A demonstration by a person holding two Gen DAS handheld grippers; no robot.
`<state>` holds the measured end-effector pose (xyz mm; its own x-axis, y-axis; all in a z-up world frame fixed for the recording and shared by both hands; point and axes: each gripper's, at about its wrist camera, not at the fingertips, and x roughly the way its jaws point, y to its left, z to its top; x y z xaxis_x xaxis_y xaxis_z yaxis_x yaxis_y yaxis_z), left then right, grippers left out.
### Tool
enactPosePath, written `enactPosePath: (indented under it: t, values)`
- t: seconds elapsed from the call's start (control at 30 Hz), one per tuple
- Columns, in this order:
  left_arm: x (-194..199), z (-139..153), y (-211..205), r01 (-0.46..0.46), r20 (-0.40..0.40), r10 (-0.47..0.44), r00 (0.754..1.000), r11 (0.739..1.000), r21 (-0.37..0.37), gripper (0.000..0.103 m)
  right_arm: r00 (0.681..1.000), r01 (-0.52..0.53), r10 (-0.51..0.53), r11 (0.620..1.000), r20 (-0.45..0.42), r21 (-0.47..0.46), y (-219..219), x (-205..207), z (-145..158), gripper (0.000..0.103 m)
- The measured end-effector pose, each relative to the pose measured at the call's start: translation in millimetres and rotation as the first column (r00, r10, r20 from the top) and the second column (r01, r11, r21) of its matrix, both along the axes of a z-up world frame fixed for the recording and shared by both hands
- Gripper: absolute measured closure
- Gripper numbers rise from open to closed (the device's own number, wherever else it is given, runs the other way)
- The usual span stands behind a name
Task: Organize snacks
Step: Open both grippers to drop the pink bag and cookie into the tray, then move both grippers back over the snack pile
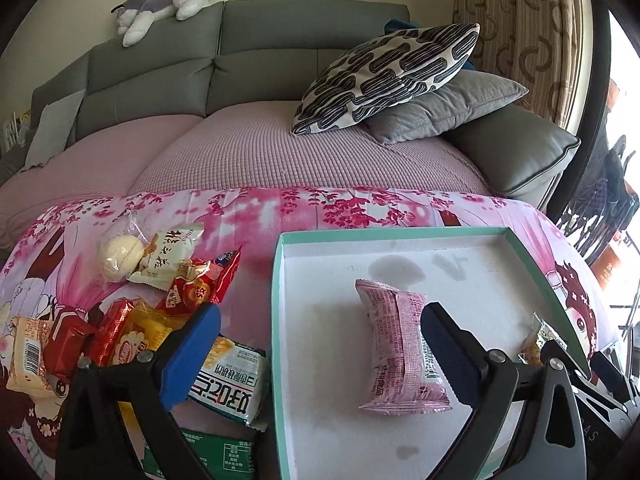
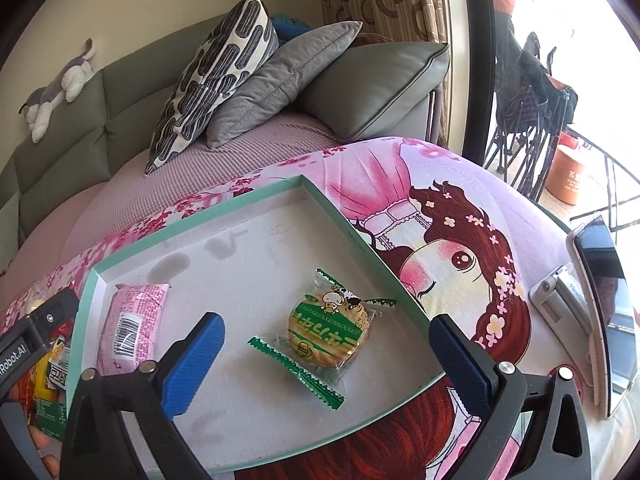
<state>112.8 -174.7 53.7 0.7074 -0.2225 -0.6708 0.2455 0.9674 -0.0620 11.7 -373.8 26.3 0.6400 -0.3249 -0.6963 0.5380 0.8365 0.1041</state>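
A shallow white tray with a mint-green rim (image 1: 276, 304) (image 2: 344, 220) lies on the pink cartoon-print cloth. A pink snack packet (image 1: 396, 344) (image 2: 128, 324) lies in its left part. A round biscuit in a clear green-printed wrapper (image 2: 330, 330) lies in its right part; only its edge shows in the left wrist view (image 1: 536, 340). A pile of loose snack packets (image 1: 132, 320) lies on the cloth left of the tray. My left gripper (image 1: 320, 356) is open and empty, straddling the tray's left rim above the pink packet. My right gripper (image 2: 326, 364) is open and empty above the biscuit.
A grey sofa with a pink cover (image 1: 280, 148) stands behind the table, with patterned and grey cushions (image 1: 392, 80). A phone (image 2: 608, 308) and a small white device (image 2: 560, 296) stand at the table's right edge. A window with chairs outside is at right.
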Motion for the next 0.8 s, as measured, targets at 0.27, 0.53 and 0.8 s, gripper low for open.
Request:
enactPosePath:
  t: [0.27,0.53,0.8]
  values:
    - [-13,11,27,-0.015,0.028,0.016,0.999,0.999,-0.044,0.003,0.999,-0.035,0.036,0.998,0.011,-0.057,18,0,7,0.0]
    - [-17,13,69,-0.073,-0.042,0.068,0.997,0.989,-0.13,0.003,0.999,-0.045,0.045,0.996,-0.006,-0.076,31,3,10,0.0]
    - [-26,11,103,-0.127,-0.009,0.127,0.992,0.986,-0.11,0.003,0.997,-0.069,0.069,0.998,0.039,-0.009,49,10,14,0.0]
